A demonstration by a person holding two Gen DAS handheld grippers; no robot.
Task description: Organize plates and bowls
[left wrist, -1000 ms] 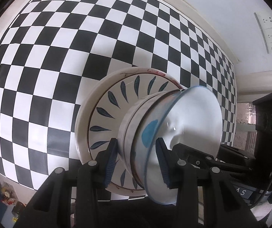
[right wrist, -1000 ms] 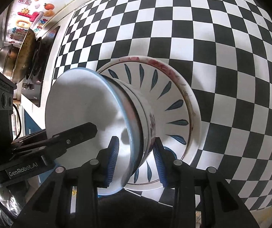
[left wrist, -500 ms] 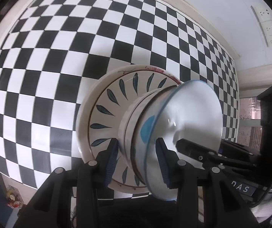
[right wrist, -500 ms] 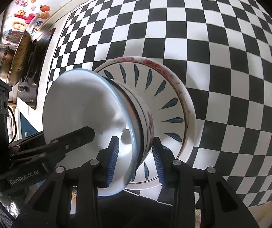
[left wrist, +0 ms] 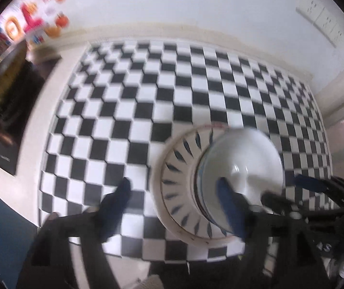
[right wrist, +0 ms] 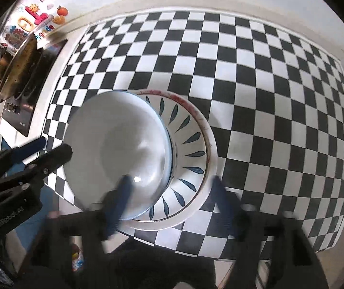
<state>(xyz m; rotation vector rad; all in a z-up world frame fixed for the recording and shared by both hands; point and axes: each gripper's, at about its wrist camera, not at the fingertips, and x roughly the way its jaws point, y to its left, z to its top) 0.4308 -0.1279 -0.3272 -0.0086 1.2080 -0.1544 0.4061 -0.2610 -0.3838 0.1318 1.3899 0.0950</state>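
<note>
A white bowl sits nested in another bowl on a plate with blue leaf marks, all on the checkered cloth. My left gripper is open, raised above the stack's left side, holding nothing. My right gripper is open, its fingers wide apart above the stack's near edge, holding nothing. Each gripper shows in the other's view: the right gripper at the right, the left gripper at the left.
The black and white checkered cloth covers the counter. A stove with a metal pot and pan stands at the far left. A wall with sockets lies behind. The counter's front edge is close below.
Both grippers have opened, let go of the bowl rims and lifted up and back. The bowl stack now rests on the plate.
</note>
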